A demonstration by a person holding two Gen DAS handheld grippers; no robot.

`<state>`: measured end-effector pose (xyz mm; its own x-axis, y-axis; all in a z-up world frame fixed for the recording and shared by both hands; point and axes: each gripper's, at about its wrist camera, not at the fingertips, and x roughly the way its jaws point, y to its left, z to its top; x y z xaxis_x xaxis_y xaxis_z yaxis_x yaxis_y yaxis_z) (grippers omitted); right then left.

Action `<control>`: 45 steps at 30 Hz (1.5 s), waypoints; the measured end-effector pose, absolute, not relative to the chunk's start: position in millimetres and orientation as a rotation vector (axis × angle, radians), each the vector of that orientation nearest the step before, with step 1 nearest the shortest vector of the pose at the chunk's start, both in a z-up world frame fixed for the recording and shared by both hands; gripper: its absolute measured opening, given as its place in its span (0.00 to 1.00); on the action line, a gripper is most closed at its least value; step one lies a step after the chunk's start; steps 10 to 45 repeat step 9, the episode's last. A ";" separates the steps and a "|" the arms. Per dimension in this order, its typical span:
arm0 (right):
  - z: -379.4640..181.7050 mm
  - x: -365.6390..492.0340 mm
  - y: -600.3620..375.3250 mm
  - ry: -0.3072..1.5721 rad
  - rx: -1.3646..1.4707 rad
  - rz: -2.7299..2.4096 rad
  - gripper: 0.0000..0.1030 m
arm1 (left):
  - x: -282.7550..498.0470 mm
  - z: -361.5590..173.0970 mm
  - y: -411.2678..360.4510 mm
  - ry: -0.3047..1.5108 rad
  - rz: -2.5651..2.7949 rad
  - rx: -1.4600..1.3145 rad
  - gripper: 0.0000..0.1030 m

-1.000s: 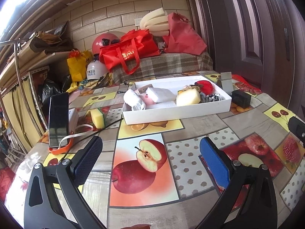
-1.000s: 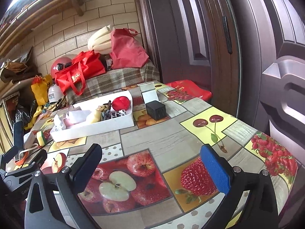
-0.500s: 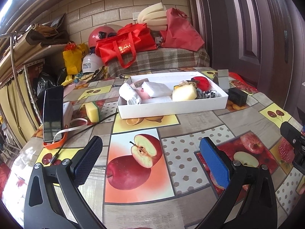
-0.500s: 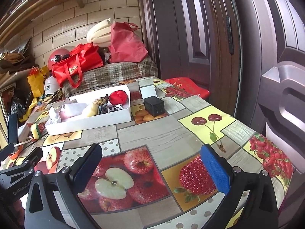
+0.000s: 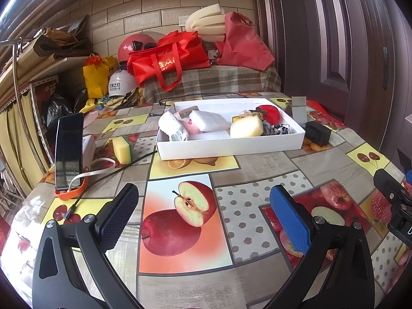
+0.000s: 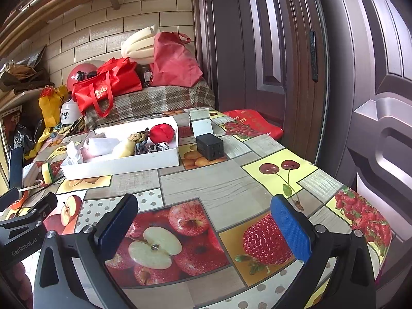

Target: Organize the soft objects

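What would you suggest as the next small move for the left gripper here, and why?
Probably move the left gripper forward and leftward toward the yellow-green sponge. Its jaws are open and empty, and that sponge appears to be the only soft item lying on the table outside the white box, which already holds the others.

"GenRobot.AI" is printed in white on the left gripper (image 6: 23,221) body. Lettering on the red bag (image 5: 167,59) and white helmet (image 5: 118,85) is illegible.
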<state>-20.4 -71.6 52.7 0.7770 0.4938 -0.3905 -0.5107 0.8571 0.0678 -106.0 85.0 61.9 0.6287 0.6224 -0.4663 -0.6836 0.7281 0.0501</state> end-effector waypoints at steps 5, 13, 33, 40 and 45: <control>52.9 -20.5 -71.8 0.410 -0.043 0.543 1.00 | -105.9 61.5 85.0 0.483 0.745 -0.138 1.00; 52.9 -20.2 -72.1 0.410 -0.043 0.544 1.00 | -105.8 60.6 84.8 0.485 0.727 -0.146 1.00; 52.9 -20.2 -72.1 0.410 -0.043 0.544 1.00 | -105.8 60.6 84.8 0.485 0.727 -0.146 1.00; 52.9 -20.2 -72.1 0.410 -0.043 0.544 1.00 | -105.8 60.6 84.8 0.485 0.727 -0.146 1.00; 52.9 -20.2 -72.1 0.410 -0.043 0.544 1.00 | -105.8 60.6 84.8 0.485 0.727 -0.146 1.00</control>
